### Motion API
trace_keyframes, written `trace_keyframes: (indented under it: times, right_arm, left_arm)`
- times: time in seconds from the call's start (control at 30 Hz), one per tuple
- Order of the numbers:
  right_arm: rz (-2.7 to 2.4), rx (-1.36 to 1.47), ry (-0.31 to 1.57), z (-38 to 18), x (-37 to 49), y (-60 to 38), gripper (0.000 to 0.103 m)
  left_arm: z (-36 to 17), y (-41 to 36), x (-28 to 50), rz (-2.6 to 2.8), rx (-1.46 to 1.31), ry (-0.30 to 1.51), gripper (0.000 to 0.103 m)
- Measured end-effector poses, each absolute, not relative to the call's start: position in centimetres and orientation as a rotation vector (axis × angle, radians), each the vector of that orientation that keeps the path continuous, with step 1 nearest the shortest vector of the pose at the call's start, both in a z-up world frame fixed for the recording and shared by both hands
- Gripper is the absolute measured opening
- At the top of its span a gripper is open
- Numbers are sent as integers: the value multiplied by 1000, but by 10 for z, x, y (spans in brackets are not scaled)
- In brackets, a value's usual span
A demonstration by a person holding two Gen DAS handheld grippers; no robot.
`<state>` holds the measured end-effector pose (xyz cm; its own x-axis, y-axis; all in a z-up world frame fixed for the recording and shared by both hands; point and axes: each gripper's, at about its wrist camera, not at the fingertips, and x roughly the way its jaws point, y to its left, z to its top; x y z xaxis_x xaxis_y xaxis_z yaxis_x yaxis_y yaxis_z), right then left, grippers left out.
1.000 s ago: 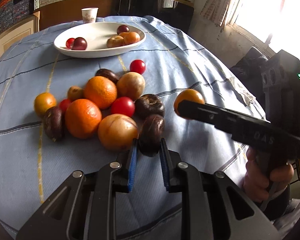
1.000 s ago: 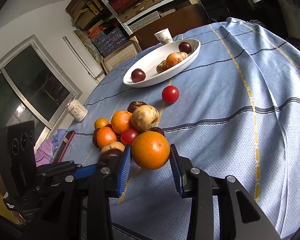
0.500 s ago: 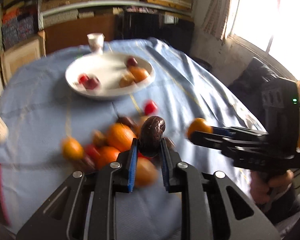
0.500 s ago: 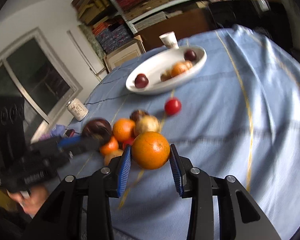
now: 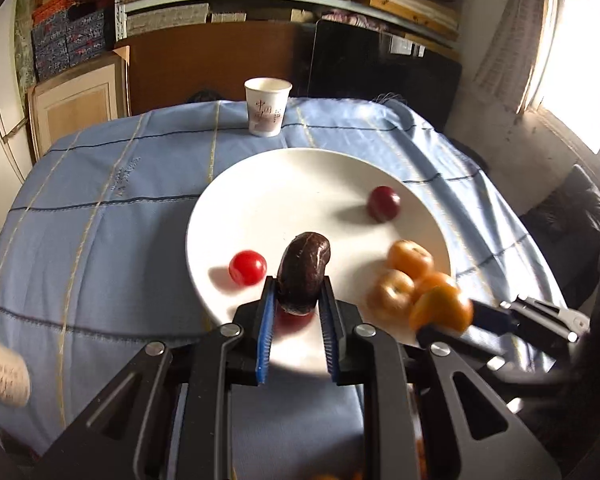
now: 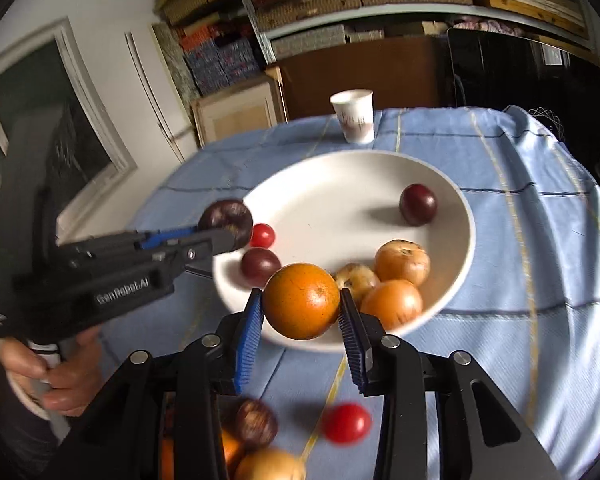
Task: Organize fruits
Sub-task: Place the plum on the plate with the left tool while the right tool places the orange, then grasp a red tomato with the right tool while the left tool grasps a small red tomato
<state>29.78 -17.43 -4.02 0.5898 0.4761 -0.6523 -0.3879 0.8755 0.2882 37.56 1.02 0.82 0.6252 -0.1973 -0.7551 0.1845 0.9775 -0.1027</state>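
Both hands were mid-delivery, each carrying one fruit to the white plate (image 5: 260, 184). The left gripper (image 5: 298, 304) had its fingers (image 5: 266, 320) narrowed onto a dark wrinkled fruit (image 5: 304, 272), held above the plate's near rim. The right gripper (image 6: 302, 316) pinched an orange (image 6: 302, 300) with its fingers set wider, also over the near rim, beside the fruit already gathered ahead. How high each hung was hard to judge. Next, each likely needed lowering over a bare patch, then releasing gently.
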Motion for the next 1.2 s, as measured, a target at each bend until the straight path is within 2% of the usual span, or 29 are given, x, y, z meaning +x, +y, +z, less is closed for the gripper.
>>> trace_keyframes:
  times: [0.07, 0.1, 0.13, 0.17, 0.3, 0.37, 0.5, 0.6, 0.77, 1.2]
  right_arm:
    - [506, 90, 798, -46, 306, -165, 39]
    - [506, 77, 798, -47, 306, -161, 39]
    - [509, 71, 801, -48, 308, -159, 47]
    - [512, 74, 803, -47, 308, -158, 57]
    - [538, 106, 730, -28, 287, -175, 58]
    - [536, 118, 687, -22, 274, -187, 61]
    - [467, 159, 619, -30, 248, -218, 63]
    - [436, 191, 698, -54, 247, -231, 63]
    - [413, 165, 764, -70, 250, -227, 63]
    - [397, 17, 842, -93, 253, -198, 61]
  left_arm:
    - [3, 10, 384, -211, -9, 879, 22]
    - [2, 11, 386, -211, -15, 889, 30]
    - [1, 12, 387, -207, -22, 895, 58]
    - [4, 15, 384, -195, -35, 890, 76]
    - [23, 29, 355, -214, -71, 840, 84]
    - [34, 41, 331, -198, -96, 802, 95]
    - [32, 65, 282, -142, -138, 735, 97]
    - [12, 81, 257, -60, -169, 730, 98]
    - [-20, 103, 238, 7, -225, 826, 98]
    - [-33, 108, 218, 33, -217, 846, 98]
